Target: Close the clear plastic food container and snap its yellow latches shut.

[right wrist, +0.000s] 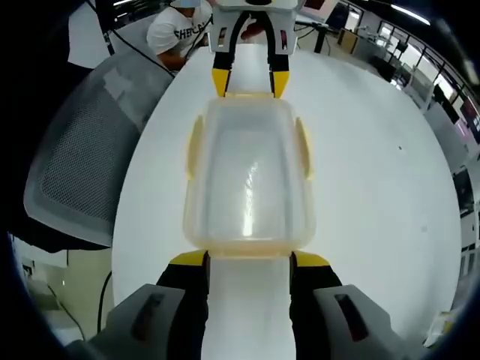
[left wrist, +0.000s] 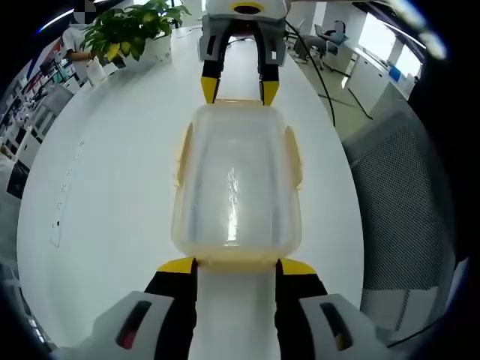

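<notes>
While the clear container [left wrist: 236, 184] sits lidded on the white tabletop [left wrist: 112, 172], left tongs [left wrist: 236, 264] and right tongs [right wrist: 249, 259] face its opposite ends — both spread, gripping nothing. Yellow latches [left wrist: 294, 154] line its long sides.

Office: mesh chair [right wrist: 82, 180], desks [left wrist: 367, 71], potted plant [left wrist: 139, 30].

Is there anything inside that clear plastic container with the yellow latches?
No: in the left gripper view the clear plastic container shows just the white table through its see-through body.
</notes>
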Tool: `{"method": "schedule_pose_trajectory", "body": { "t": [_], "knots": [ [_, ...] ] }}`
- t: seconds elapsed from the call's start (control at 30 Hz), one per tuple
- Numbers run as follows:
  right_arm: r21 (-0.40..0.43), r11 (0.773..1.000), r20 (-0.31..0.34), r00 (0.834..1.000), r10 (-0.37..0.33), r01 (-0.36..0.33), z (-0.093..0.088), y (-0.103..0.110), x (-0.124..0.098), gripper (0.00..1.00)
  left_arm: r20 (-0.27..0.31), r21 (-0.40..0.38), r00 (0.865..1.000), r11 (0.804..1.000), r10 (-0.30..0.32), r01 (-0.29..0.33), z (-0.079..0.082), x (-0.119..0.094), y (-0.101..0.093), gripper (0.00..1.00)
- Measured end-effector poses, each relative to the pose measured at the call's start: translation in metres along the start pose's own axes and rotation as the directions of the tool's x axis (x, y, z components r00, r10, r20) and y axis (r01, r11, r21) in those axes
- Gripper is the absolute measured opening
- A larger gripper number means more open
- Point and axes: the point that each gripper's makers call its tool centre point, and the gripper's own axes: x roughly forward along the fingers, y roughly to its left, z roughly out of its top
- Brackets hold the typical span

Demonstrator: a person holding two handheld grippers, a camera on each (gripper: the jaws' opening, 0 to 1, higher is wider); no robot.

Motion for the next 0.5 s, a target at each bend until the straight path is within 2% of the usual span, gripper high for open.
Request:
{"method": "schedule_pose_trajectory", "body": {
  "t": [0.07,0.2,0.43,0.5],
  "knots": [
    [0.002,1.0,-0.004,1.0,0.009,-0.009,0.0001,0.0024,0.0007,0.44,-0.005,0.012,1.0,1.0,0.002,-0.002,0.0004,0.0004,-0.0001,0.36],
    [0.002,1.0,-0.003,1.0,0.004,-0.004,-0.0005,0.0007,0.0003,0.42,-0.005,0.01,1.0,1.0,0.0,0.0,0.0004,0.0005,0.0012,0.37],
    [0.048,0.999,0.018,1.0,0.005,-0.006,-0.0016,-0.0002,-0.0029,0.43,0.003,-0.005,1.0,1.0,0.007,-0.007,-0.0001,-0.0003,0.0024,0.4],
    [0.073,0.997,0.032,0.999,0.002,-0.004,-0.0019,-0.001,-0.0055,0.43,0.008,-0.032,1.0,0.999,-0.001,0.001,-0.0027,-0.0016,0.0027,0.4]
  ]
}}
